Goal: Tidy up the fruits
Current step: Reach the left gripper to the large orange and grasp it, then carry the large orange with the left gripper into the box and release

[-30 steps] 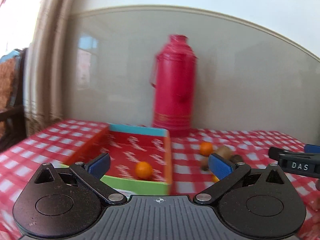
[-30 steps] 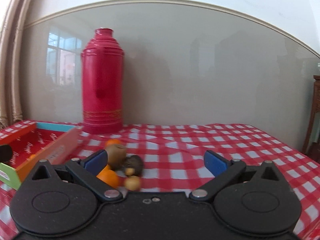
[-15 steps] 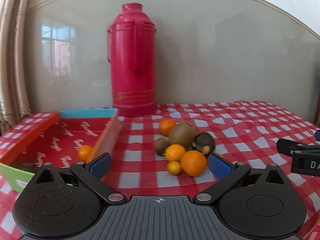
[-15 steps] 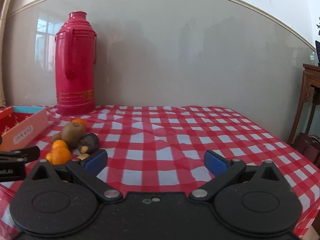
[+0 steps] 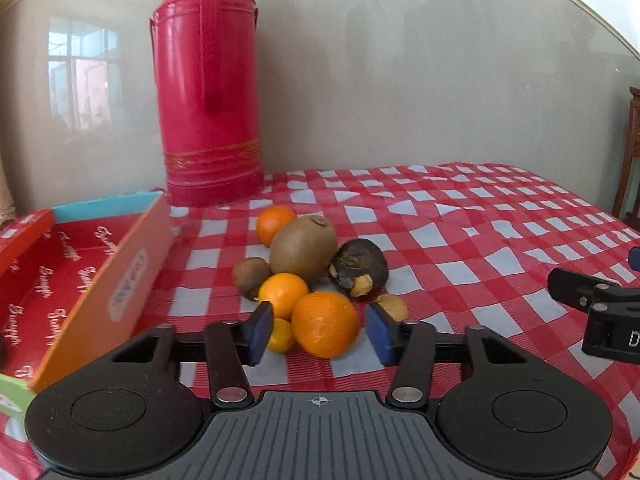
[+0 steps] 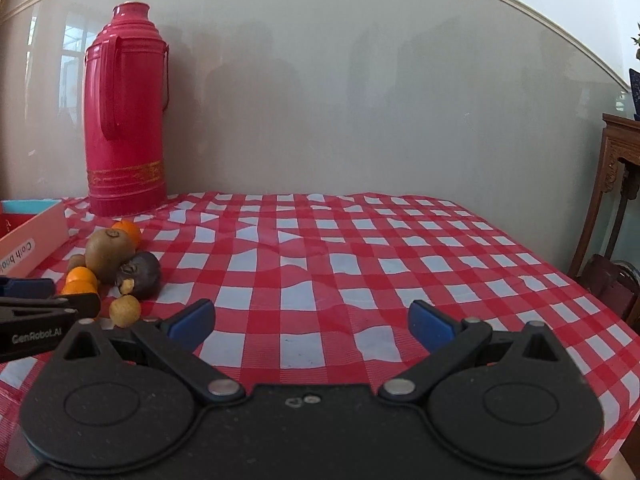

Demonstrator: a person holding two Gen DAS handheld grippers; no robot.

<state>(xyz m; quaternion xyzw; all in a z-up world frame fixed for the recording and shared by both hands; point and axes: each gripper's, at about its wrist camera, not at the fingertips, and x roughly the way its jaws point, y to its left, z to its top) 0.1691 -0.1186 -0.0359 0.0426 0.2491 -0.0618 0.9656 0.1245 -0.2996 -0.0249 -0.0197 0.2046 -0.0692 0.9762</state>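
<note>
A pile of fruit lies on the red checked cloth: a large orange [image 5: 325, 323], a smaller orange [image 5: 283, 295], a far orange [image 5: 274, 224], a big kiwi [image 5: 303, 249], a small kiwi [image 5: 250, 276], a dark fruit [image 5: 359, 269] and a small yellow fruit [image 5: 280, 335]. My left gripper [image 5: 318, 333] is open, its blue pads either side of the large orange, not touching. A red-lined box [image 5: 60, 264] stands at the left. My right gripper [image 6: 310, 322] is open and empty over bare cloth, right of the pile [image 6: 110, 256].
A tall red thermos [image 5: 208, 84] stands behind the fruit against the wall. The right gripper's finger [image 5: 596, 300] shows at the right edge of the left wrist view. A wooden stand [image 6: 616, 200] is beyond the table's right edge.
My left gripper has moved forward to the pile and its pads have narrowed around the large orange. The right gripper has shifted slightly and stays open.
</note>
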